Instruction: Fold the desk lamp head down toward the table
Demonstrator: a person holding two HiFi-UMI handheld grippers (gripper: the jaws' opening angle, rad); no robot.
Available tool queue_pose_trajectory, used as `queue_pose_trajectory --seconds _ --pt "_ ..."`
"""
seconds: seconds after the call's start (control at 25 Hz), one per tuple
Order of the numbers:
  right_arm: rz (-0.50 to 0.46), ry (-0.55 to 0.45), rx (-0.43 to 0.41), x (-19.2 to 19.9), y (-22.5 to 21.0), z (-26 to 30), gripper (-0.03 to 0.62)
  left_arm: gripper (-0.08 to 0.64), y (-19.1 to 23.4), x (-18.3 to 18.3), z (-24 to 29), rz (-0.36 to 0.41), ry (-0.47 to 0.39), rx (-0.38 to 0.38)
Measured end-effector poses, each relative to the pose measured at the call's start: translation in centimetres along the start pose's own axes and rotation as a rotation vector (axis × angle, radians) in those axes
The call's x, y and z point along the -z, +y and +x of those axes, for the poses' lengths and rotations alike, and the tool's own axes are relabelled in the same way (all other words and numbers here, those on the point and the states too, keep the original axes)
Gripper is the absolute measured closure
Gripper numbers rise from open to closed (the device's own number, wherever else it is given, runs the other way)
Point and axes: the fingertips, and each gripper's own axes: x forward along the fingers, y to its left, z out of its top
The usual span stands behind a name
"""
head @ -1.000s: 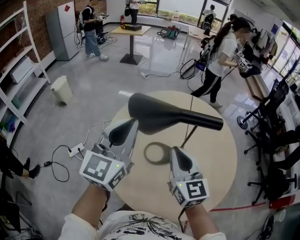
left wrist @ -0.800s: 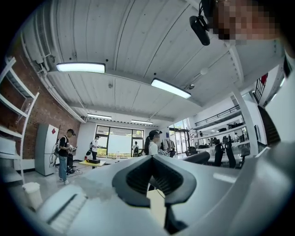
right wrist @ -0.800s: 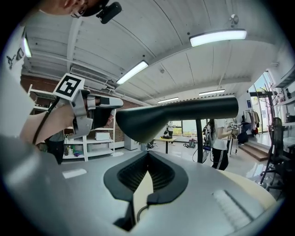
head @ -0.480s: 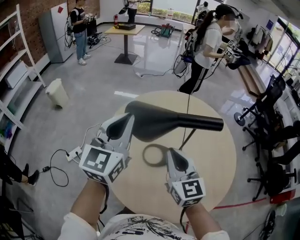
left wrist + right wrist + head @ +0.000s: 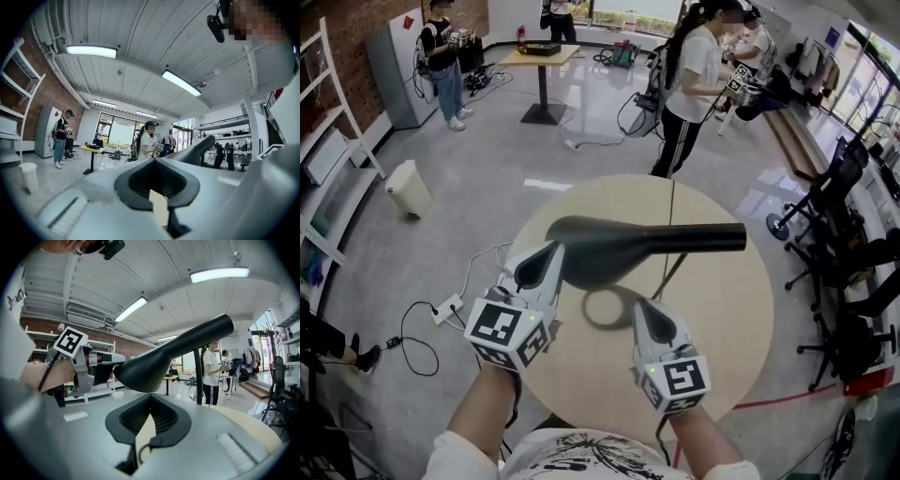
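Note:
A black desk lamp head (image 5: 600, 248) hangs level over the round wooden table (image 5: 722, 319), and its arm (image 5: 703, 236) runs out to the right. The lamp's ring base (image 5: 605, 307) lies on the table under the head. My left gripper (image 5: 546, 255) is shut, with its tip against the left end of the head. My right gripper (image 5: 649, 314) is shut too and holds nothing; it sits low beside the ring base. In the right gripper view the lamp head (image 5: 150, 371) hangs just above my right gripper (image 5: 150, 397), and the left gripper (image 5: 101, 364) shows behind it.
A thin lamp cord (image 5: 672, 211) crosses the table's far side. Office chairs (image 5: 853, 272) stand to the right. A power strip (image 5: 448, 307) with cables lies on the floor to the left, with a bin (image 5: 406, 187) beyond. People (image 5: 684, 89) stand farther back.
The lamp head has come lower and its arm now lies more level. My left gripper has stayed against the head's left end, and the right gripper has barely moved.

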Motion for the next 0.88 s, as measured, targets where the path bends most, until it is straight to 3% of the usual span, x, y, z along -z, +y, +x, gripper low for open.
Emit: queue_pose_trajectory --seconds 0.36,0.88 --pt "0.017 0.018 0.029 1.7 -0.4 0.0 0.584 0.554 -0.9 5.7 1.0 -0.036 0.105 0.034" --pt "0.018 0.030 0.096 3.0 -3.9 -1.9 0.584 0.554 -4.1 9.2 3.1 -0.112 0.128 0.061"
